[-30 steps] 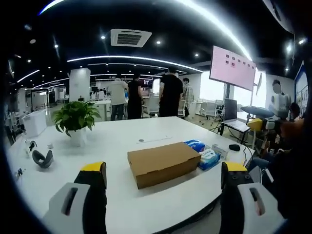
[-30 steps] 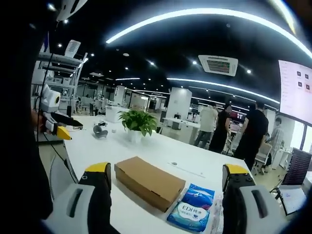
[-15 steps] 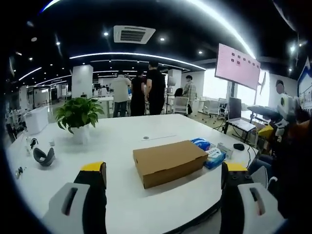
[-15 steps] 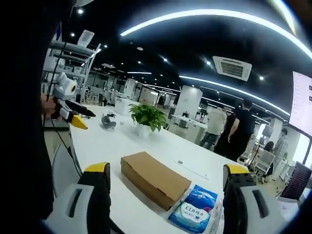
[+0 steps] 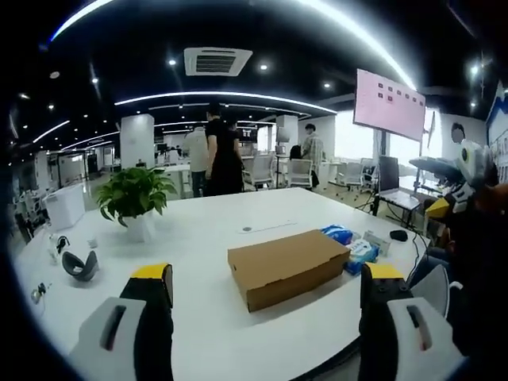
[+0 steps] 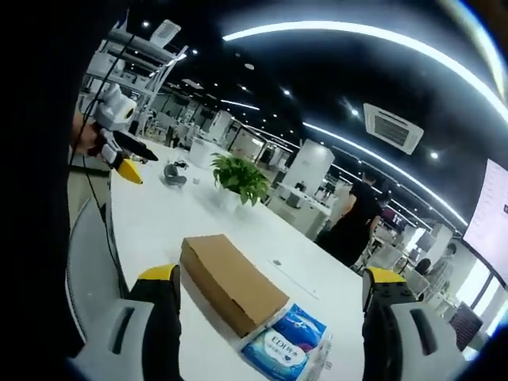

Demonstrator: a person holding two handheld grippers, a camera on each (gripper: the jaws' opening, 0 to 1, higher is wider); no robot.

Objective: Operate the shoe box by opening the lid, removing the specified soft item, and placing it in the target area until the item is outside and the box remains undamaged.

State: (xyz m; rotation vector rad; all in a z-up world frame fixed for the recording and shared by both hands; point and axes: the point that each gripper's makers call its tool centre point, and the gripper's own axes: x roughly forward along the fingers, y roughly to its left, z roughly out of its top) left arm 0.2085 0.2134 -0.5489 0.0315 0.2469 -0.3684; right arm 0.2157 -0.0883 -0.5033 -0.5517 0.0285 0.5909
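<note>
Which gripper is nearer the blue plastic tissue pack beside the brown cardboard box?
Right. The right gripper hovers just short of the blue plastic tissue pack, which lies low between its jaws; the left gripper sees it beyond the brown cardboard box.

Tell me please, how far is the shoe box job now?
Nothing looks done: the shoe box sits closed on the white table. Nothing is in hand: the left tongs and right tongs are open, apart from the box. Opening the lid, removing and placing the soft item remain.
</note>
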